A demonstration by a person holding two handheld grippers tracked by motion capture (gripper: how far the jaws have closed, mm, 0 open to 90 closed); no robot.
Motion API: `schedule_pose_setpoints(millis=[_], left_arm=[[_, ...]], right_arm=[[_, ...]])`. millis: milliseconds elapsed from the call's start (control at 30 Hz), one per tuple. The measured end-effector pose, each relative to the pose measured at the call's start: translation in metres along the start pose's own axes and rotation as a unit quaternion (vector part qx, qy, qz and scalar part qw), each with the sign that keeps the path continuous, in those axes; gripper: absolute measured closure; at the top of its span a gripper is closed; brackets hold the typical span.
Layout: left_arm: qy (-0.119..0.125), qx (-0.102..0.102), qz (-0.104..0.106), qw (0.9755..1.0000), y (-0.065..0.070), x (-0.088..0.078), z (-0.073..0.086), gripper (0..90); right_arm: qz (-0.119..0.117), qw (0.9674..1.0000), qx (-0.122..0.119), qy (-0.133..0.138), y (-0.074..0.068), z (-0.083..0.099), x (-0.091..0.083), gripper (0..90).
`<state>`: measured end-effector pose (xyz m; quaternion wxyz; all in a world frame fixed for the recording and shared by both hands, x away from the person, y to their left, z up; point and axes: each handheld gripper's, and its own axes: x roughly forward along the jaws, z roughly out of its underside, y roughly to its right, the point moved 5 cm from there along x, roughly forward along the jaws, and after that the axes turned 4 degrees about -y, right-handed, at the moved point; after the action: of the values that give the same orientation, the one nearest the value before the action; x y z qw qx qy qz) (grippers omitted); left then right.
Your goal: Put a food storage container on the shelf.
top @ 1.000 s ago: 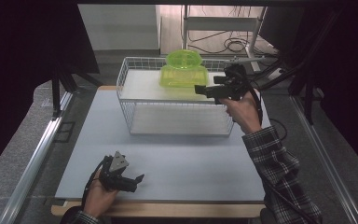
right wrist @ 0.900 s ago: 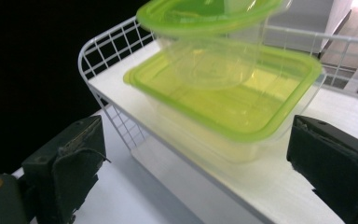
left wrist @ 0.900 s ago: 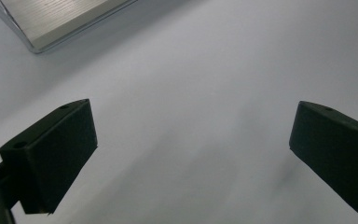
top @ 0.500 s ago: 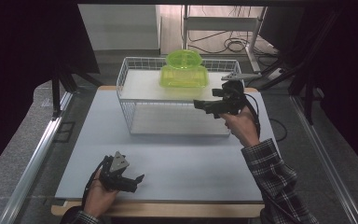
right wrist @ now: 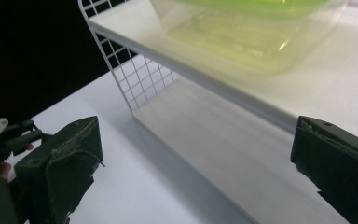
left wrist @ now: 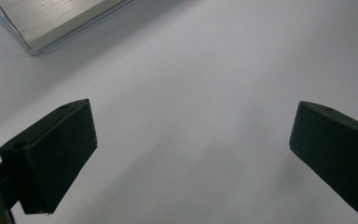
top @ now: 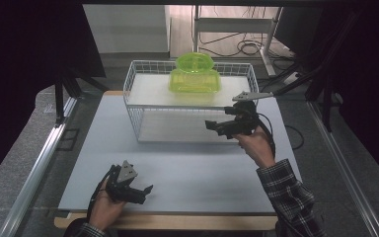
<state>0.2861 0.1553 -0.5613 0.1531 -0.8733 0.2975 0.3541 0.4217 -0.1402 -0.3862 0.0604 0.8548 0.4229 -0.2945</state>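
A translucent green container (top: 195,75) with a lid stands on the top shelf of a white wire rack (top: 137,94) at the back of the table. My right gripper (top: 215,127) hovers open in front of the rack's right half, below the top shelf, with nothing in it. In the right gripper view its jaws are wide apart (right wrist: 196,140), facing the container (right wrist: 247,32) and the rack's wire side (right wrist: 130,79). My left gripper (top: 147,193) rests low near the table's front left. It is open (left wrist: 191,126) over bare white tabletop.
The white table (top: 202,173) stretches between the rack and the front edge. An aluminium rail (top: 39,163) runs along the left side, also seen as an aluminium rail (left wrist: 60,23). Cables (top: 246,47) lie on the floor behind the rack.
My right gripper has drawn back from beside the green container, moving down and toward the person, still open. The left gripper has stayed put.
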Motion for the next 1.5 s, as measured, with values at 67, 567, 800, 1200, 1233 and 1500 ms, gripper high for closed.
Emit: schedule_pose_setpoints(millis=[67, 567, 800, 1200, 1233, 1500], left_arm=[[-0.001, 0.001, 0.0, 1.0, 0.0, 0.0, 0.0, 0.6], [0.0, 0.003, -0.001, 1.0, 0.0, 0.0, 0.0, 0.3], [0.001, 0.004, -0.001, 1.0, 0.0, 0.0, 0.0, 0.3], [0.002, 0.003, -0.001, 1.0, -0.001, 0.0, 0.001, 0.2], [0.002, 0.004, -0.001, 1.0, -0.001, 0.0, 0.001, 0.2], [0.005, 0.001, -0.001, 1.0, -0.001, -0.001, 0.001, 0.3]], right_arm=[[0.0, 1.0, 0.0, -0.004, 0.0, 0.006, 0.002, 1.9], [0.021, 0.9994, -0.018, -0.02, 0.002, 0.05, 0.004, 0.0], [0.036, 0.9991, -0.014, -0.019, 0.002, 0.07, -0.003, 0.0], [0.053, 0.9984, -0.01, -0.017, 0.002, 0.095, -0.012, 0.0], [0.055, 0.9983, -0.01, -0.016, 0.002, 0.097, -0.013, 0.0], [0.071, 0.9972, -0.006, -0.022, 0.005, 0.118, -0.021, 0.0]])
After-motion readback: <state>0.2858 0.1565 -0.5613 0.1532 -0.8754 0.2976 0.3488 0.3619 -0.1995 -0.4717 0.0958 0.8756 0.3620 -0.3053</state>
